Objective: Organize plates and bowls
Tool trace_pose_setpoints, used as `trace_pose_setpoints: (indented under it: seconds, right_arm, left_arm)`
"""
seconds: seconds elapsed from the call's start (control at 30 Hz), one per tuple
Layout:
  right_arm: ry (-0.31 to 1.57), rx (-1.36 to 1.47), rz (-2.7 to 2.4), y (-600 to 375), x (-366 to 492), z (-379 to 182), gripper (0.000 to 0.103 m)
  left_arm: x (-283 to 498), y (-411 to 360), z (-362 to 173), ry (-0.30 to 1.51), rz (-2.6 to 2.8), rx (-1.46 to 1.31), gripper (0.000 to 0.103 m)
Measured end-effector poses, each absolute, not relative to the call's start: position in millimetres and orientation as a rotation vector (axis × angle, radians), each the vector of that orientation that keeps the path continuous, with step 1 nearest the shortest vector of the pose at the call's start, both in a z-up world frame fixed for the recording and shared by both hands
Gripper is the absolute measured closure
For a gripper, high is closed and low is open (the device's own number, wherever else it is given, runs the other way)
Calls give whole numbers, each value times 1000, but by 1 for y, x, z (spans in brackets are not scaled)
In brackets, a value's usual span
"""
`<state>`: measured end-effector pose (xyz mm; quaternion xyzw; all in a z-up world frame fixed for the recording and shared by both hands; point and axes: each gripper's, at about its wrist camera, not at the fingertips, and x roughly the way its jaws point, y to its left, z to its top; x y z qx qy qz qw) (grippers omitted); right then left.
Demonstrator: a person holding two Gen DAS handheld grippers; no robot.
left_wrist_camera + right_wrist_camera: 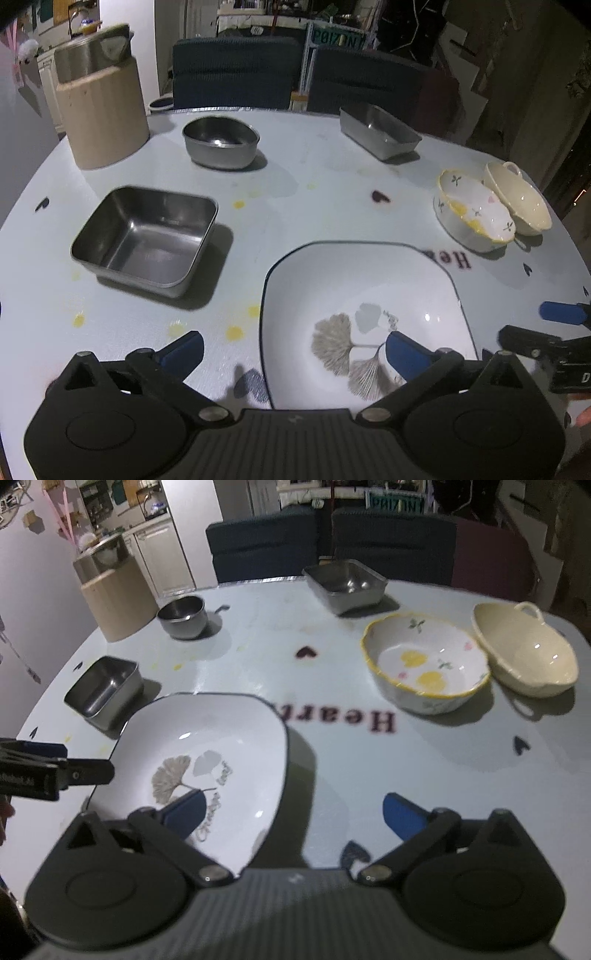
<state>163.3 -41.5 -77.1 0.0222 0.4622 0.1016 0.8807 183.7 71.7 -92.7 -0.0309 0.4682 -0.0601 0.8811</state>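
My left gripper [295, 343] and right gripper [293, 810] are both wide open, holding nothing. The big white square plate with the leaf picture [369, 288] sits low in both views. It could slide if I bump its rim. The square steel tin [147, 240] sits left, the flowered bowl [424, 664] and cream bowl [524, 653] upper right.

A home dining area, dimly lit: pale table [303, 173] printed with hearts and set with steel containers [147, 240] and ceramic bowls [428, 668]; 2 dark upholstered chairs [236, 74] drawn up at its far edge; white kitchen cabinets [162, 554] beyond the far-left corner; cluttered shelves [332, 14] behind.
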Motion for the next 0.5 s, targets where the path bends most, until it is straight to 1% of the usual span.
trace_pose_setpoints:
  seconds: [0.2,0.5]
  right_arm:
    - [887,95,126,-86,162,-64,0]
    - [778,305,-125,-175,186,-55,0]
  left_arm:
    - [195,50,-84,932,-126,-93,0]
    - [219,-11,-75,857,-207,-105,0]
